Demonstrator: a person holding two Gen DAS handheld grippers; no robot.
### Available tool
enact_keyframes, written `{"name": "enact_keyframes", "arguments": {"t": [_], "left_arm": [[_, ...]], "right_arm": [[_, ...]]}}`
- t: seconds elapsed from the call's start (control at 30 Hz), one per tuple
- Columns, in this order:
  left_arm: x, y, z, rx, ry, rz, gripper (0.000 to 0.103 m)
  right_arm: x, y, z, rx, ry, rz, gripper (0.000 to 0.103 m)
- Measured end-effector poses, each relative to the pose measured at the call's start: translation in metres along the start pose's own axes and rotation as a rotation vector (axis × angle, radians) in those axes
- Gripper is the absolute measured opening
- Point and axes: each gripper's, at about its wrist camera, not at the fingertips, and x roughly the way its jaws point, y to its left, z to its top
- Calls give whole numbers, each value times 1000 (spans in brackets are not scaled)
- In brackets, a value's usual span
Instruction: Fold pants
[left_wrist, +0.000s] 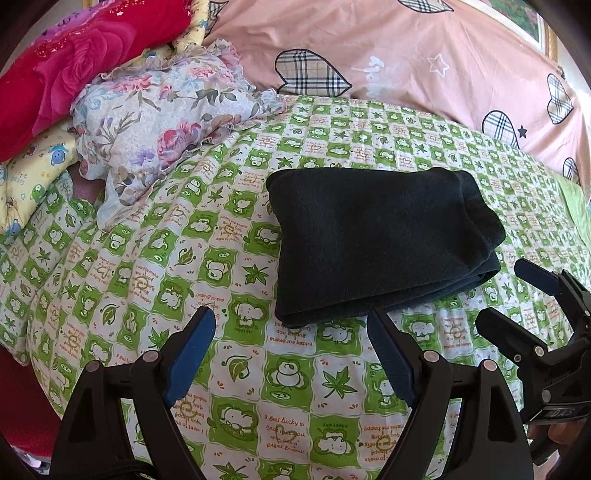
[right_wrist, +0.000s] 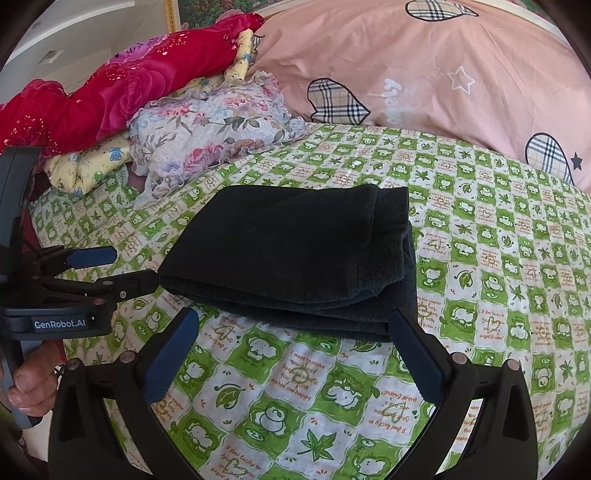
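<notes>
Left wrist view: left gripper (left_wrist: 291, 325) is spread wide, holding nothing, hovering just short of the near edge of the pants (left_wrist: 376, 243). Right gripper (left_wrist: 506, 295) shows at the right edge, also spread and empty, close to the bundle's right corner. Pants sit mid-bed on the green checked sheet (left_wrist: 229, 376), already a compact dark rectangle, several layers stacked. Risk: the right end looks loose, layers visibly separated there; any nudge or a pinch of just the top layer would probably peel the stack open.

Right wrist view: right gripper (right_wrist: 291, 325) wide apart, nothing between the pads; its right finger (right_wrist: 413, 350) looks to overlap the near right corner of the pants (right_wrist: 295, 251), contact unclear. Left gripper (right_wrist: 122, 266) is parted too, tip right at the bundle's left corner. Risk here: pulling away with a finger snagged in the soft knit could drag that corner out. Sheet (right_wrist: 332, 424) is soft, so the bundle may slide rather than hold. Top face smooth, edges roughly aligned; fold looks essentially done.
</notes>
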Motion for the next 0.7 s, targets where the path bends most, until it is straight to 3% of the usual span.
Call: {"name": "enact_keyframes", "arguments": {"t": [0.7], "left_arm": [[4,-1,-5,9,-30,13,85]], "right_arm": [[-1,4,0,-8,-46,3,102]]}}
